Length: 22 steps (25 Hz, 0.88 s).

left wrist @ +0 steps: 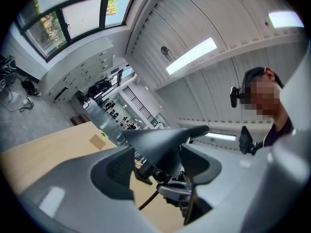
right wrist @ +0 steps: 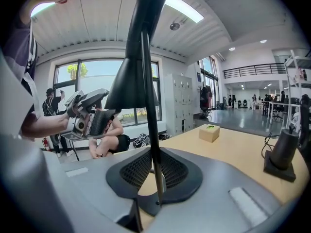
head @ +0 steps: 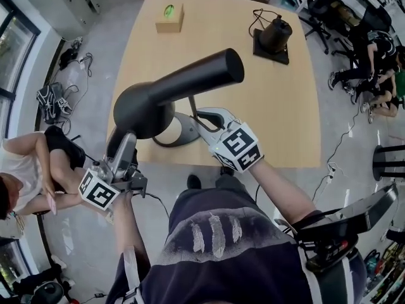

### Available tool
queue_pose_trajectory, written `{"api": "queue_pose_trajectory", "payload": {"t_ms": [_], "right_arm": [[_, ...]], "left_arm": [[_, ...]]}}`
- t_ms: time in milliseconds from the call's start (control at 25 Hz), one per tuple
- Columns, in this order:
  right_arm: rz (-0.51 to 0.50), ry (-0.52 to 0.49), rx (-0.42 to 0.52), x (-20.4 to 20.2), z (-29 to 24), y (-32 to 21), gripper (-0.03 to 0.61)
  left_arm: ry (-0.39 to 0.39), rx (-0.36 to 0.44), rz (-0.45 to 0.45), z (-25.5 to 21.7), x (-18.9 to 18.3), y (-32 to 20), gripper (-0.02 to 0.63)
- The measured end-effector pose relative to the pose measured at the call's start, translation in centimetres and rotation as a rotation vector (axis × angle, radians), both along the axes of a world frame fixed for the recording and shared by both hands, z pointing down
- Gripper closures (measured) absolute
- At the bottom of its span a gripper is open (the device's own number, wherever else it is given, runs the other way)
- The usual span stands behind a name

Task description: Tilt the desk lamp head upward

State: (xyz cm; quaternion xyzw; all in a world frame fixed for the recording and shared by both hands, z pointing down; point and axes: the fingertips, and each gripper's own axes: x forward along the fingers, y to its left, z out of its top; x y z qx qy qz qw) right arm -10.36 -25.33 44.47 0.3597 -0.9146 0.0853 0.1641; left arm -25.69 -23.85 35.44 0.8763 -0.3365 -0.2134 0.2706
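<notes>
my left gripper [head: 123, 149] sits at the near left edge of the light wooden table [head: 272, 113]. its jaws are clamped on the wide rim of the black desk lamp [head: 142, 109], i.e. the low end of its cone-shaped head [head: 190, 78]. in the left gripper view the dark cone [left wrist: 163, 140] fills the gap btwn my two black pads [left wrist: 116, 171], touching both sides. the head's narrow end points far and right, and in the right gripper view it stands steeply up, wide mouth [right wrist: 131, 93] down and to the left.

my right gripper [head: 204, 118] is just right of the lamp, near the table's near edge. its jaws are pinched on the lamp's thin stem [right wrist: 148, 106], and the rod runs straight up btwn the ribbed pads [right wrist: 133, 171], which are nearly together. the lamp's oval base [head: 180, 133] lies flat on the table under the head, btwn the two grippers. from the right gripper view i see the left gripper [right wrist: 90, 113] at the shade's rim.

far left on the table is a small tan box w/ a green spot [head: 169, 19]. far right is a black cone-shaped device on a dark square base w/ a cable [head: 273, 38]. both are well apart from the lamp. a person [head: 38, 163] sits on the floor left of the table.
</notes>
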Motion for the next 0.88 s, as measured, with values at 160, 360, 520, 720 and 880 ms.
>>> {"api": "queue_pose_trajectory", "payload": {"t_ms": [160,360,520,720,880], "right_arm": [[-0.002,-0.003,-0.003,-0.3,-0.1,-0.1,0.534],[-0.008,-0.007,-0.008,-0.3,0.1,0.1,0.534],[-0.009,-0.008,-0.008,-0.3,0.1,0.1,0.534],[-0.012,-0.013,-0.014,-0.6,0.0,0.0,0.534],[-0.010,-0.020,-0.019,-0.7,-0.1,0.1,0.534]], "left_arm": [[-0.031,0.018,-0.010,-0.8,-0.8,-0.3,0.330],[-0.061,0.037,-0.020,-1.3,-1.3,-0.3,0.331],[-0.097,0.075,-0.036,-2.4,-2.0,-0.5,0.341],[-0.129,0.087,-0.046,-3.2,-2.5,-0.7,0.342],[-0.142,0.113,-0.064,-4.3,-3.2,-0.6,0.350]]}}
